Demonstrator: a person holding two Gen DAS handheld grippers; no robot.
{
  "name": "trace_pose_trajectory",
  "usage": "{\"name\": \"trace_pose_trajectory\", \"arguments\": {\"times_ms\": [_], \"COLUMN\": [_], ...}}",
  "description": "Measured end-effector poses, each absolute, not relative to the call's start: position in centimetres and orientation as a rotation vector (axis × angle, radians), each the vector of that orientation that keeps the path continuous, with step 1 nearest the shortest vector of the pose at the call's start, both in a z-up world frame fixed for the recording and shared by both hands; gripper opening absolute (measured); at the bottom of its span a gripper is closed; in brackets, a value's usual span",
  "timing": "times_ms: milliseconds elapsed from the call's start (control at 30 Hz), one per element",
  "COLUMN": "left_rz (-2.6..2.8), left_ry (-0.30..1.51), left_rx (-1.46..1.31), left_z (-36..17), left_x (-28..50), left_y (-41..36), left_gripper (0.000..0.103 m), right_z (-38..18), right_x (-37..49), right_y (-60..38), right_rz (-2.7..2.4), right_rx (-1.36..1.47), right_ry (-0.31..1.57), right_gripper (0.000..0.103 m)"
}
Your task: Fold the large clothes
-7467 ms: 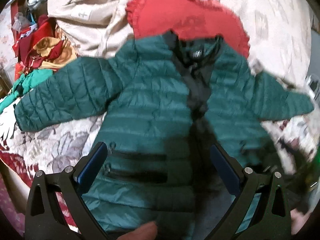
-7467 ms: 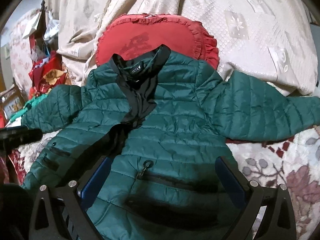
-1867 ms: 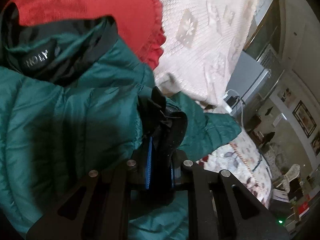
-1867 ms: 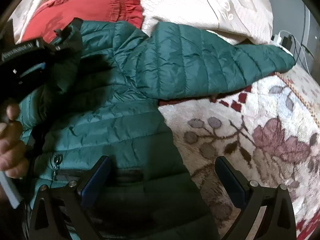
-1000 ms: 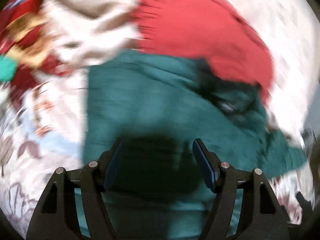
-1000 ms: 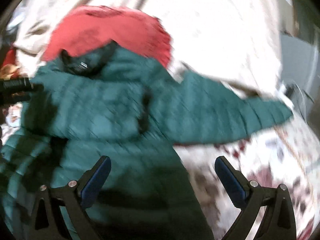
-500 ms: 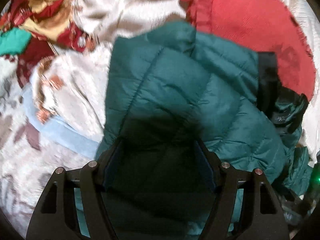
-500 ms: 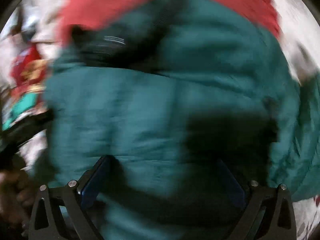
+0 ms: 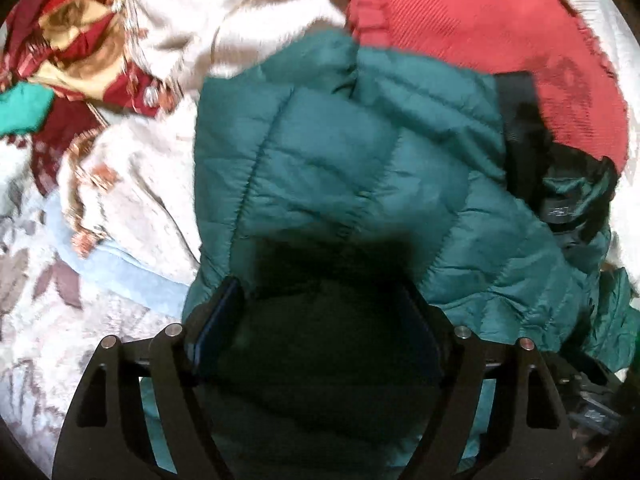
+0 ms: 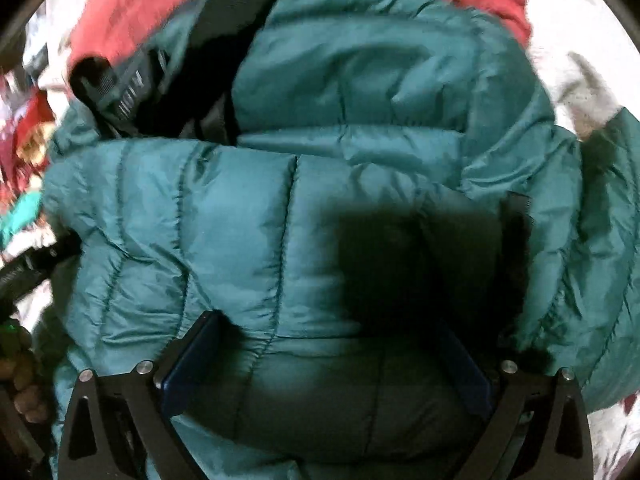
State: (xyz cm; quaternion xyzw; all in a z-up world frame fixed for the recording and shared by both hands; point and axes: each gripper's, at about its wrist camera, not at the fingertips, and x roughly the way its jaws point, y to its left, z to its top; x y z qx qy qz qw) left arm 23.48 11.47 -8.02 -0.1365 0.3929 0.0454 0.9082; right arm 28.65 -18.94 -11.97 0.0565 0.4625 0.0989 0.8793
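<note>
A dark green puffer jacket [image 9: 360,168] lies on the bed, its black collar [image 9: 560,200] against a red frilled cushion [image 9: 500,40]. One sleeve is folded across its body [image 10: 192,208]. My left gripper [image 9: 320,316] hangs low over the folded part with its jaws opening; padded fabric sits between them, in shadow, and the pads do not pinch it. My right gripper [image 10: 332,344] stands open just above the jacket's middle. The other sleeve [image 10: 592,240] bunches at the right. A hand [image 10: 20,380] holding the left gripper shows at the right wrist view's left edge.
A cream bedcover [image 9: 224,20] lies behind the cushion. A heap of red, gold and turquoise clothes [image 9: 72,40] sits at the upper left. A floral blanket [image 9: 48,280] with a pale blue strip [image 9: 116,272] covers the bed left of the jacket.
My left gripper let go of the sleeve cuff, swung left and sank over the folded sleeve, widening its jaws. My right gripper swept from the far sleeve's side to over the jacket's middle.
</note>
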Motion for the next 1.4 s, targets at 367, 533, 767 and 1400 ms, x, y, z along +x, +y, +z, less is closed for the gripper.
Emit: {"name": "trace_pose_trajectory", "arguments": {"times_ms": [367,533,767,1400], "left_rz": [-0.073,-0.053,-0.105,-0.103], "left_ry": [0.855,0.890,0.833,0.827], "left_rx": [-0.197,-0.176,-0.259,-0.219], "left_z": [-5.9,-5.9,-4.2,-3.7], "left_x": [20.1,18.9,14.8,17.2], "left_y": [6.4,4.7,2.4,0.8], "left_gripper": [0.079,0.079,0.079,0.079], "right_z": [-6.8,-9.5,-6.2,-5.5], "right_x": [18.6,18.7,14.7,15.3], "right_y": [-22.0,-22.2,-26.3,-56.4], "right_rz": [0.089,0.072,-0.111,-0.494], "right_rx": [0.167,0.100,0.177,0.475], "right_ry": [0.832,0.942,0.788,0.761], "right_gripper": [0.103,0.103,0.103,0.102]}}
